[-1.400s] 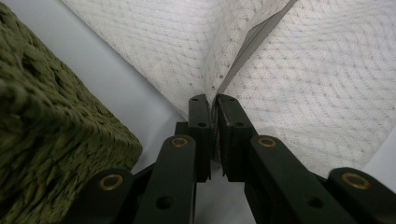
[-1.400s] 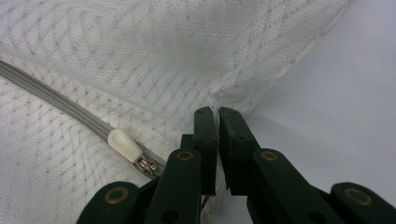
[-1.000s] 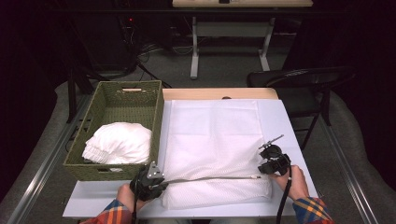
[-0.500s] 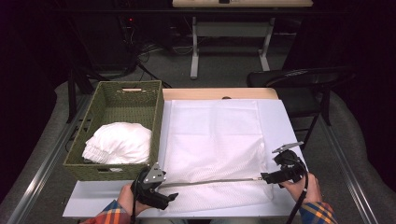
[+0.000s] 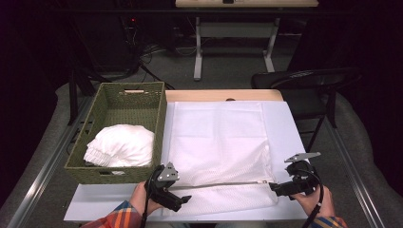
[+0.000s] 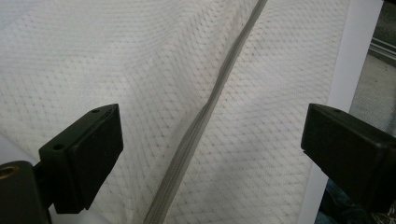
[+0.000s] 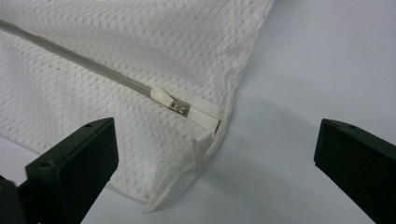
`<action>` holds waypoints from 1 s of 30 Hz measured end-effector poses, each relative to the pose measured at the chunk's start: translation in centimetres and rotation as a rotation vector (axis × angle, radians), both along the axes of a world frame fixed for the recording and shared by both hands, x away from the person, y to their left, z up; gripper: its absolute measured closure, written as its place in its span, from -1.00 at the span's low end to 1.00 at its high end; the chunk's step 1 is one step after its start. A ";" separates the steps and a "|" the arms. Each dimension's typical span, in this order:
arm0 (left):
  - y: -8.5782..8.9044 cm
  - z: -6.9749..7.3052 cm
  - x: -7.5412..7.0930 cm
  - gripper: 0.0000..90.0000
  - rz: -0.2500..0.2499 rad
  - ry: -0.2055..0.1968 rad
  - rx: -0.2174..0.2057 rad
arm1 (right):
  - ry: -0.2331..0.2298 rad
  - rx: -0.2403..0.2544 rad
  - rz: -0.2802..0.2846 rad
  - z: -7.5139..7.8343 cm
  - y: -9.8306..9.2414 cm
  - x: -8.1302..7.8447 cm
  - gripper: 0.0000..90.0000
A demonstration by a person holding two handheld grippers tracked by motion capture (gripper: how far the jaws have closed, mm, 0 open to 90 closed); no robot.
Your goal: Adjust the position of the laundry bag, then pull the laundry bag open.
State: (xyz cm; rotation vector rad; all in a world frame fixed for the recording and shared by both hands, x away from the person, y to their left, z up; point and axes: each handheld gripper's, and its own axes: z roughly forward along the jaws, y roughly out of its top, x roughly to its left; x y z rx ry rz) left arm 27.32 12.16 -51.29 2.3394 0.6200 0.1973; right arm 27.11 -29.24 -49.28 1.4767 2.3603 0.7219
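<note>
Both tools just sprung wide and gripping nothing, left tool (image 5: 183, 199) over the mesh bag (image 5: 218, 152) with zipper (image 6: 210, 102) running between its jaws, right tool (image 5: 275, 188) just off the bag's zipper-pull (image 7: 163, 98) corner.

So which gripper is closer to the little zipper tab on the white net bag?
The right gripper, probably. It sits open at the mesh bag's corner where the zipper pull lies. The left gripper is at the zipper's other end.

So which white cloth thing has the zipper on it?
The flat white mesh bag spread on the table has the grey zipper. The bunched white cloth in the green woven basket shows none.
</note>
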 end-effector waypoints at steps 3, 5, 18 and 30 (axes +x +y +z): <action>-0.1 -0.1 -0.1 -0.90 -0.002 0.005 0.000 | 0.005 0.004 -0.003 -0.1 -0.2 0.1 -1.00; -0.1 -0.1 -0.1 -0.91 0.002 0.002 0.002 | 0.005 0.010 -0.007 -0.3 -0.4 0.2 -1.00; -0.4 -0.7 -0.3 -0.91 -0.016 0.013 0.017 | 0.058 0.054 -0.063 -1.8 -1.2 1.5 -0.39; -0.6 -0.9 -0.2 -0.89 -0.022 0.028 0.014 | 0.105 0.097 -0.072 -2.8 -0.7 2.6 0.15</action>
